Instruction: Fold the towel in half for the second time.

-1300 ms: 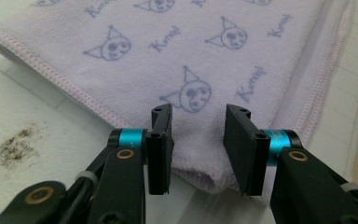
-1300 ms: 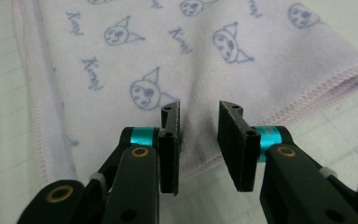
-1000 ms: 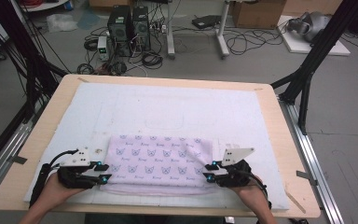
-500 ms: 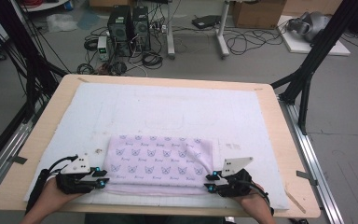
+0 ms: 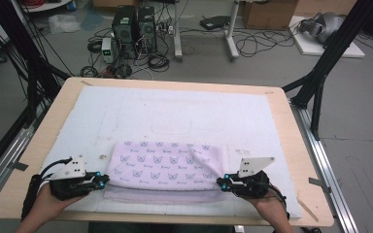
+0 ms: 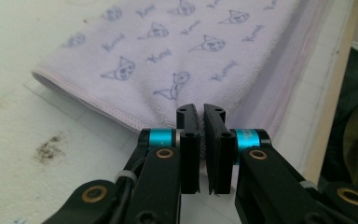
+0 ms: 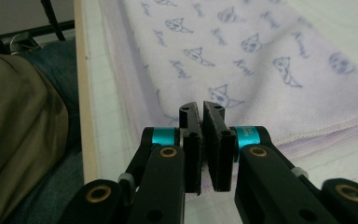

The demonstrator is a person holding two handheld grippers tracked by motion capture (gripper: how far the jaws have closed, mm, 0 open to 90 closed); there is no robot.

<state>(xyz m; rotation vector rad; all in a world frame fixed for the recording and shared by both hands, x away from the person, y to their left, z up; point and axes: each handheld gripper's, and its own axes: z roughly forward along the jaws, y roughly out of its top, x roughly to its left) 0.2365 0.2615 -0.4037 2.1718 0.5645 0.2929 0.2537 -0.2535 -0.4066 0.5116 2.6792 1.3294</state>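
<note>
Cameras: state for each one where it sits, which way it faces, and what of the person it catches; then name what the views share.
High view: above the near table edge, facing forward and down on the towel; both hands, left tool and right tool show.
Left gripper view: rides the left tool, looking along its shut jaws at the towel's corner.
Right gripper view: rides the right tool, jaws shut, facing the towel; the person's clothing shows at left.
Shared: all three see the towel.
</note>
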